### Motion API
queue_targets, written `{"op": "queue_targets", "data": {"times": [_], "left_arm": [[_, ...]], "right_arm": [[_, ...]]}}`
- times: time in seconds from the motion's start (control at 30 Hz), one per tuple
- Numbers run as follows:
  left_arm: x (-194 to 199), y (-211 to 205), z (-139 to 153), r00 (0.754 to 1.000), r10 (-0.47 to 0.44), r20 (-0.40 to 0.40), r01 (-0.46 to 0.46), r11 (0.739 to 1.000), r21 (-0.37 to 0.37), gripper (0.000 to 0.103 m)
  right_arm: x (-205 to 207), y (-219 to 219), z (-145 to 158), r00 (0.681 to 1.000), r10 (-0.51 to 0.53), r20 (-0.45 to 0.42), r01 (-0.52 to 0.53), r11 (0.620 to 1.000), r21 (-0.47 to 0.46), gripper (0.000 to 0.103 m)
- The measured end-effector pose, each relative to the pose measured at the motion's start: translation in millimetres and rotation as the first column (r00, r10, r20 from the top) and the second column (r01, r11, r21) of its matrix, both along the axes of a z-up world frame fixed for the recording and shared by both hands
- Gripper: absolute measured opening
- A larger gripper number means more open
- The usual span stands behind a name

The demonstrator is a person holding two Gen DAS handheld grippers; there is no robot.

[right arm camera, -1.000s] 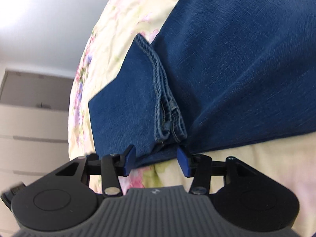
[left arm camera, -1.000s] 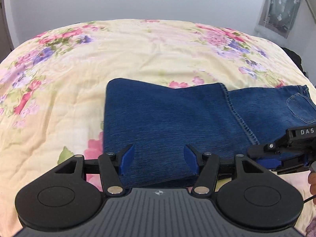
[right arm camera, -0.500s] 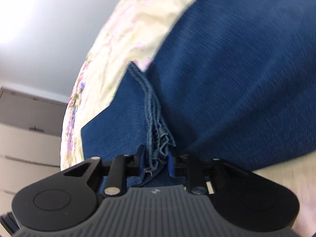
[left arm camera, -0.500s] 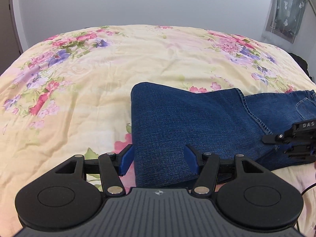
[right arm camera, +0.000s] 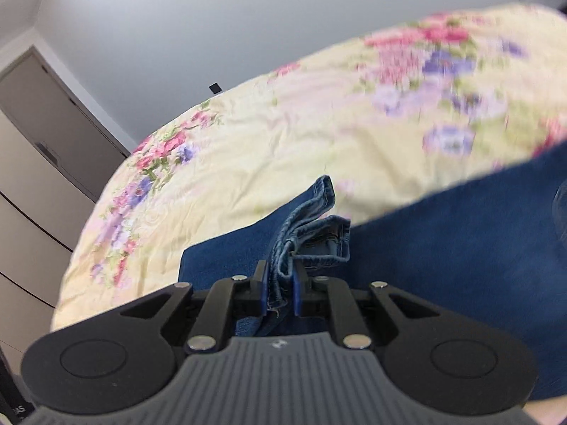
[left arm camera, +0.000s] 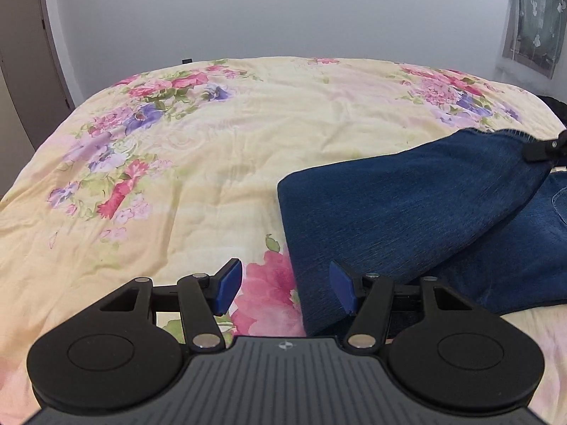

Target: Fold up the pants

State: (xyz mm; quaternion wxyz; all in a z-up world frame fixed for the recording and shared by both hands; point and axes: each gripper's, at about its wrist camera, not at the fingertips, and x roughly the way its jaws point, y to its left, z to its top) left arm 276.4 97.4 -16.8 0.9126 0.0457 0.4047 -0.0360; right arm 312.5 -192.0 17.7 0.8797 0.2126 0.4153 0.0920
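Observation:
Dark blue denim pants (left arm camera: 407, 212) lie folded on the floral bedspread (left arm camera: 212, 163). My left gripper (left arm camera: 285, 288) is open and empty, its right finger over the near left corner of the fold. My right gripper (right arm camera: 280, 287) is shut on the bunched leg hems (right arm camera: 312, 226) of the pants (right arm camera: 443, 233) and holds them lifted off the bed. In the left wrist view the right gripper's tip shows at the far right edge, raising the top layer into a tilted sheet over the waist part with a back pocket (left arm camera: 558, 202).
The pale yellow bedspread (right arm camera: 283, 131) stretches left and far behind the pants. A grey wall is behind the bed, with a wardrobe (right arm camera: 32, 184) at the left. A dark hanging cloth (left arm camera: 535, 17) is on the wall at the upper right.
My right gripper closed on the leg hems and lifted them up and away. My left gripper shifted left, so the pants now sit to its right.

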Motion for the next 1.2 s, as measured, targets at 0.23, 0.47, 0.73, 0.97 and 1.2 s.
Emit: {"op": "queue_targets", "data": {"times": [0.23, 0.47, 0.73, 0.97, 1.2], "left_arm": [[0.3, -13.3, 15.1, 0.999, -0.026, 0.028, 0.027, 1.000, -0.014, 0.068], [4.7, -36.4, 10.2, 0.997, -0.078, 0.021, 0.078, 0.997, -0.008, 0.068], [15.1, -63.8, -3.9, 0.993, -0.115, -0.015, 0.115, 0.993, 0.029, 0.068], [34.1, -101.8, -27.0, 0.988, -0.149, -0.043, 0.146, 0.987, -0.063, 0.060], [56.6, -156.4, -37.5, 0.988, -0.153, -0.021, 0.150, 0.982, -0.115, 0.054]], "right_arm": [[-9.2, -62.5, 75.8, 0.990, -0.043, 0.133, 0.064, 0.985, -0.161, 0.008], [-18.5, -193.1, 95.9, 0.955, -0.235, 0.179, 0.280, 0.915, -0.291, 0.007], [-38.2, -319.9, -34.5, 0.879, -0.474, -0.058, 0.417, 0.821, -0.390, 0.007], [-51.8, -331.5, -61.8, 0.903, -0.425, -0.063, 0.375, 0.850, -0.369, 0.007], [-42.4, -317.1, -1.4, 0.952, -0.307, 0.019, 0.298, 0.905, -0.303, 0.007]]}}
